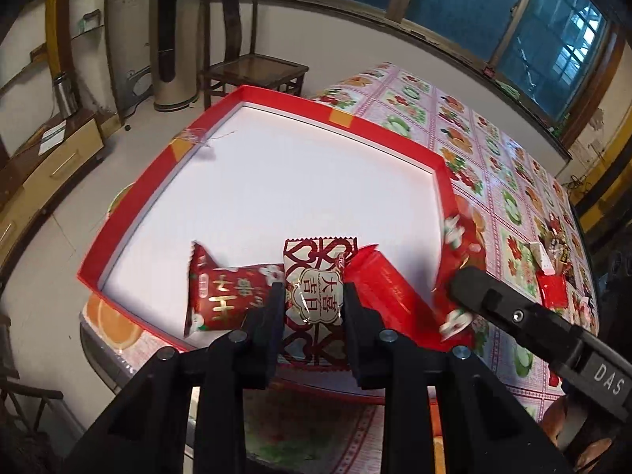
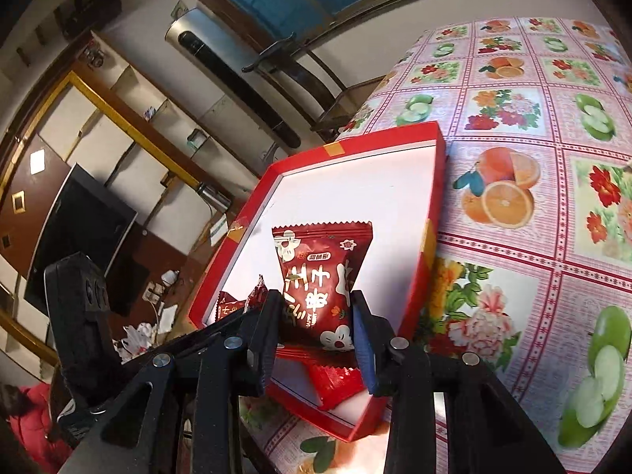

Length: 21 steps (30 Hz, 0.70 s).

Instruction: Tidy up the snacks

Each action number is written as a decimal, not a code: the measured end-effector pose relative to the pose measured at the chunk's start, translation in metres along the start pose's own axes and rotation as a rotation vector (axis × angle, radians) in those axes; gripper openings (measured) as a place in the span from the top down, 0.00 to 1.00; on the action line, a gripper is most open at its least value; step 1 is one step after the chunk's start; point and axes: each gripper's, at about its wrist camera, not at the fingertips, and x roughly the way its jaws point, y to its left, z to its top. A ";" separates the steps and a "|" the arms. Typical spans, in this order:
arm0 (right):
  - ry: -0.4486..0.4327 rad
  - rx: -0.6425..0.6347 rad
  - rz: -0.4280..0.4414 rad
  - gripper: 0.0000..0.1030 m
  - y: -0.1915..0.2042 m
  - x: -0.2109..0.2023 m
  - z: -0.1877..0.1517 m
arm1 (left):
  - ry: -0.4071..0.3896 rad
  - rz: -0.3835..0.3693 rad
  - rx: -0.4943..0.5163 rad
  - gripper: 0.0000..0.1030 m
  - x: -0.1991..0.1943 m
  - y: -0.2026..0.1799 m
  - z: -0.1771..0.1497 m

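Observation:
A shallow red tray (image 1: 395, 134) with a white floor lies at the table's corner. My left gripper (image 1: 313, 292) is shut on a cream packet with red hearts (image 1: 316, 260), held over the tray's near edge. On the tray floor lie a dark red packet (image 1: 225, 296) to its left and a bright red packet (image 1: 379, 292) to its right. My right gripper (image 2: 315, 296) is shut on a dark red packet with white flowers (image 2: 316, 249) above the tray's (image 2: 430, 205) near end. The bright red packet (image 2: 335, 383) lies beneath it. The right gripper's finger (image 1: 486, 296) reaches in from the right, its packet blurred.
A fruit-and-flower oilcloth (image 1: 493, 166) covers the table (image 2: 513, 118). A small heap of snacks (image 1: 553, 260) sits far right on it. A wooden chair (image 1: 252, 67) and a tall floor unit (image 1: 173, 39) stand beyond the tray. The table edge runs just below the tray.

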 end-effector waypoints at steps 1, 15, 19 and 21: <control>0.003 -0.015 -0.005 0.63 0.005 0.003 -0.001 | -0.007 0.015 -0.011 0.70 -0.002 0.005 0.000; -0.221 -0.020 -0.257 0.52 -0.103 -0.145 0.006 | -0.100 0.041 0.097 0.30 -0.031 -0.063 -0.008; -0.312 0.067 -0.448 0.52 -0.176 -0.217 0.004 | -0.056 -0.006 0.201 0.29 -0.020 -0.115 -0.021; -0.360 0.168 -0.568 0.50 -0.222 -0.254 0.004 | -0.029 -0.027 0.260 0.29 -0.014 -0.141 -0.030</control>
